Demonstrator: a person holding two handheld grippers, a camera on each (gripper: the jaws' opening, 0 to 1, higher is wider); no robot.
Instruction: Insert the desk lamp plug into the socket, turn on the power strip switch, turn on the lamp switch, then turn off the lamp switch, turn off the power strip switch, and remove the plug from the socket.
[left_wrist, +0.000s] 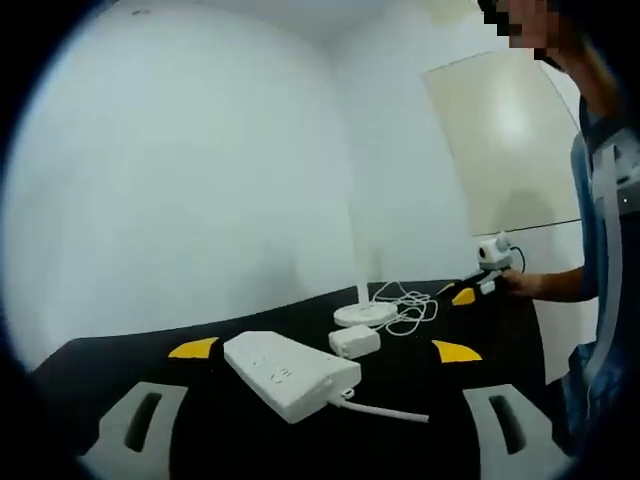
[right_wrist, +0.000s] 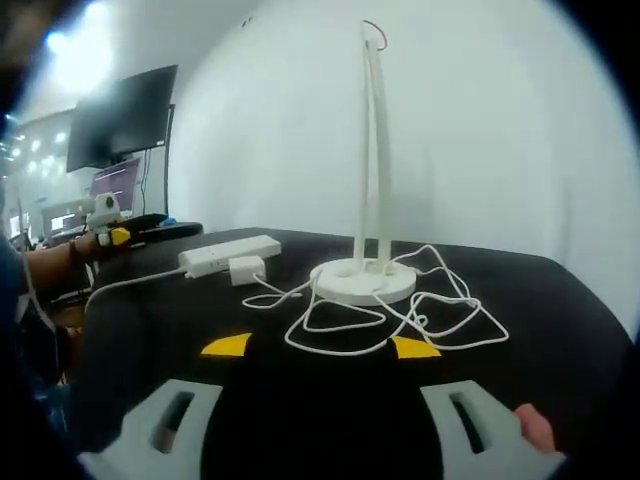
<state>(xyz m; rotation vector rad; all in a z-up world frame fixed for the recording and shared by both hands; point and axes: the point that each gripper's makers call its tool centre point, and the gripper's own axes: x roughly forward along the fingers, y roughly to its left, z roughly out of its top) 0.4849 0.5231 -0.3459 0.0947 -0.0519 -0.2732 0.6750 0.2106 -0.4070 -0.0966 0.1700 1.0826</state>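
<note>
A white power strip (left_wrist: 285, 372) lies on the black table (left_wrist: 90, 365), its sockets facing up. The lamp's white plug block (left_wrist: 354, 341) rests on the table just beyond the strip, apart from the sockets. Behind it stands the white desk lamp (left_wrist: 365, 314) with loose coils of cord (left_wrist: 412, 310). My left gripper (left_wrist: 325, 350) is open, hovering before the strip, nothing between its yellow tips. My right gripper (right_wrist: 320, 346) is open in front of the lamp (right_wrist: 363, 280) and cord (right_wrist: 400, 322). The strip (right_wrist: 230, 252) and plug block (right_wrist: 246, 269) lie farther left.
The strip's own cable (left_wrist: 385, 410) trails toward the table's edge. The right gripper (left_wrist: 490, 268) is held by a person's hand at the far side of the table. The left gripper (right_wrist: 105, 225) shows at the left. A dark monitor (right_wrist: 122, 118) stands behind.
</note>
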